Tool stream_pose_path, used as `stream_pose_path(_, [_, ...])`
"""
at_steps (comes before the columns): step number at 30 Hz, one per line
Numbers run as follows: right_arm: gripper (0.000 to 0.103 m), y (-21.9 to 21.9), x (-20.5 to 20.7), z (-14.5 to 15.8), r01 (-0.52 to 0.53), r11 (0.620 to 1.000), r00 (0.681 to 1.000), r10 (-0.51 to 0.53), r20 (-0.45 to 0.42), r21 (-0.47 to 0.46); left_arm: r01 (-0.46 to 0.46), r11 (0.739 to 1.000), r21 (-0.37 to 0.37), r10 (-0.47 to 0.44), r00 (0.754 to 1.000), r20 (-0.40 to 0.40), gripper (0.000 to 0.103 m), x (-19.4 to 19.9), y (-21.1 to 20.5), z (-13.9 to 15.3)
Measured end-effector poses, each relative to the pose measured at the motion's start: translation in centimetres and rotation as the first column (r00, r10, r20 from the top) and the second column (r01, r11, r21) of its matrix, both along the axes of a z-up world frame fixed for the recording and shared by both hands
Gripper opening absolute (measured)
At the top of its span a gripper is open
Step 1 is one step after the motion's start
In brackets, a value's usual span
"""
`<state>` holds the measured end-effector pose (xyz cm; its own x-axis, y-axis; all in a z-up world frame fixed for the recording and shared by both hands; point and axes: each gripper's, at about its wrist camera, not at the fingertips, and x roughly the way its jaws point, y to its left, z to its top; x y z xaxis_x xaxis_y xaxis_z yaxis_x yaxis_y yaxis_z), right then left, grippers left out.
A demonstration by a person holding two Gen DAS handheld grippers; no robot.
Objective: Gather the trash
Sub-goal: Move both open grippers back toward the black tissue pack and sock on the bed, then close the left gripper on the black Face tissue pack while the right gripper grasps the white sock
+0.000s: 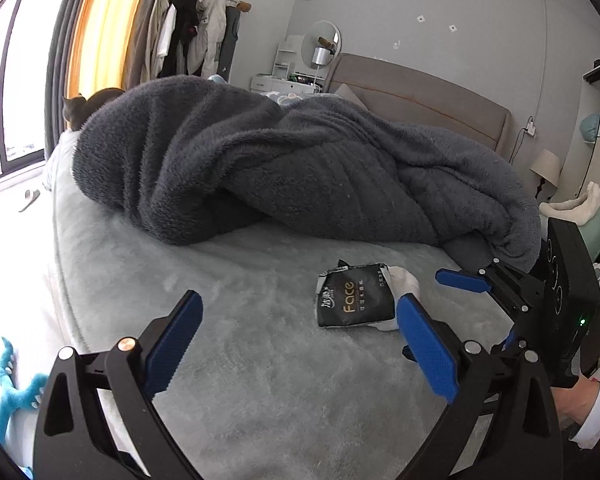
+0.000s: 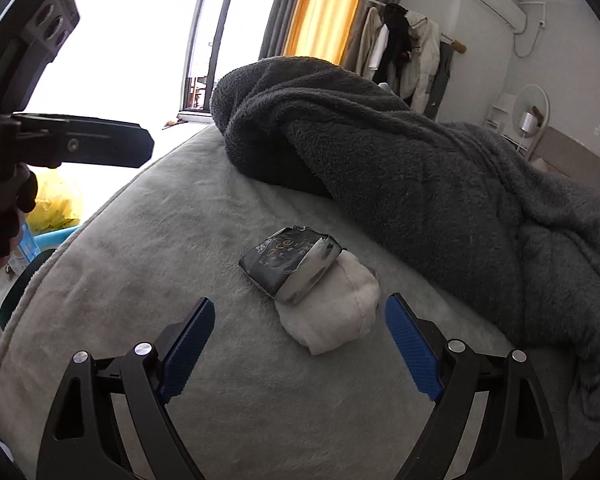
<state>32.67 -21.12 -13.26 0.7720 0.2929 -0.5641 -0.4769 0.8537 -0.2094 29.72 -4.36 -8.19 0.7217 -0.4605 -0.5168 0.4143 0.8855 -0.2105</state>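
Left wrist view: my left claw (image 1: pixel 300 312) is spread wide with nothing between the pads, hovering over the grey bed (image 1: pixel 240 360). A black torn tissue pack (image 1: pixel 354 300) lies on the bed just ahead, beside the right pad, with white tissue (image 1: pixel 404 280) spilling from its end. My right claw (image 2: pixel 300 320) is also wide apart and empty, the white tissue just in front of it. A dark fleece blanket (image 1: pixel 280 160) is heaped behind the pack.
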Motion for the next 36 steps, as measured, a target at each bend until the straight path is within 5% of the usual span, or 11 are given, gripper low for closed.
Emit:
stream_pose_path(6, [0.088,-1.1,0.7,0.0,-0.028,0.998,1.000,0.029,-0.011,0.055,0.032,0.999,-0.015,-0.033,0.998,-0.047,0.099,1.5,-1.3,-1.0])
stream_pose_path(12, [0.087,-1.1,1.3,-0.6,-0.038,0.999,0.999,0.038,-0.006,0.006,0.052,0.998,-0.045,-0.057,0.994,-0.097,0.099,3.1,-2.2,-2.2])
stream_pose_path(22, [0.068,-0.8,1.5,-2.1,-0.055,0.992,0.998,0.058,0.024,-0.112,0.077,0.993,-0.084,-0.089,0.985,-0.147,0.099,5.2,-3.0,-3.9])
stream_pose_path(36, [0.055,-0.3,1.3,-3.1,-0.048,0.981,0.996,0.062,0.066,-0.189,0.139,0.984,-0.114,-0.161,0.965,-0.206,0.099,6.9,-5.7,-5.3])
